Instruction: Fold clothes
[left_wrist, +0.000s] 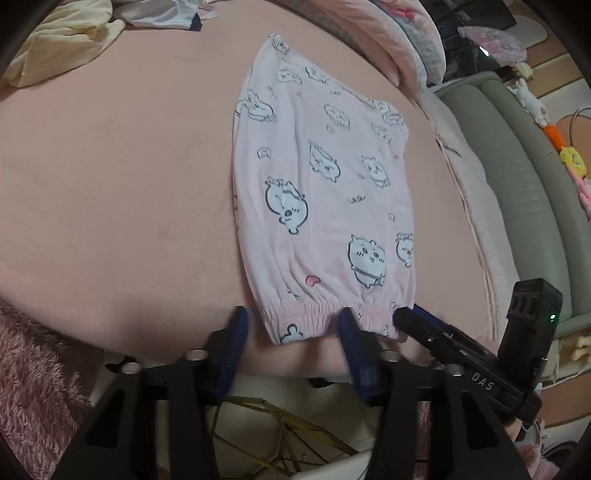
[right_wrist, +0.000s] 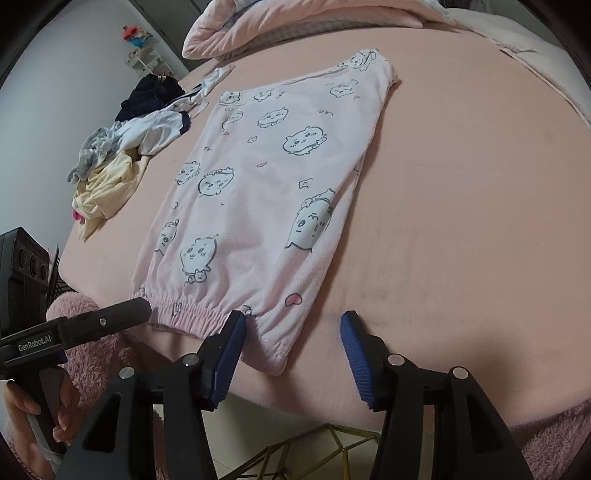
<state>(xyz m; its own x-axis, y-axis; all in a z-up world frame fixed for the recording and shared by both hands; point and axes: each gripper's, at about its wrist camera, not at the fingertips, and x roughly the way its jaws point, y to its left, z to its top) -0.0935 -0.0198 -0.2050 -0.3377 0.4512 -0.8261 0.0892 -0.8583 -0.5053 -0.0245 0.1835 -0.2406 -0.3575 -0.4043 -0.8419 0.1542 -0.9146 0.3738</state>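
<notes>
Pale pink pants (left_wrist: 317, 192) printed with cartoon animals lie folded lengthwise and flat on the pink bed sheet (left_wrist: 110, 184). Their gathered elastic hem (left_wrist: 306, 314) is at the near bed edge. My left gripper (left_wrist: 293, 321) is open, and the hem's left part lies between its blue-padded fingers. In the right wrist view the same pants (right_wrist: 266, 177) stretch away from me. My right gripper (right_wrist: 293, 328) is open around the hem's right corner (right_wrist: 271, 354). The left gripper (right_wrist: 125, 312) shows at the hem's left end, held by a hand (right_wrist: 59, 406).
A heap of unfolded clothes (right_wrist: 110, 158) in cream, white and navy sits at the far left of the bed. A folded pink quilt (right_wrist: 295, 22) lies at the head. A grey-green padded frame (left_wrist: 517, 166) borders the bed. A fuzzy pink blanket (left_wrist: 33, 369) hangs over the near edge.
</notes>
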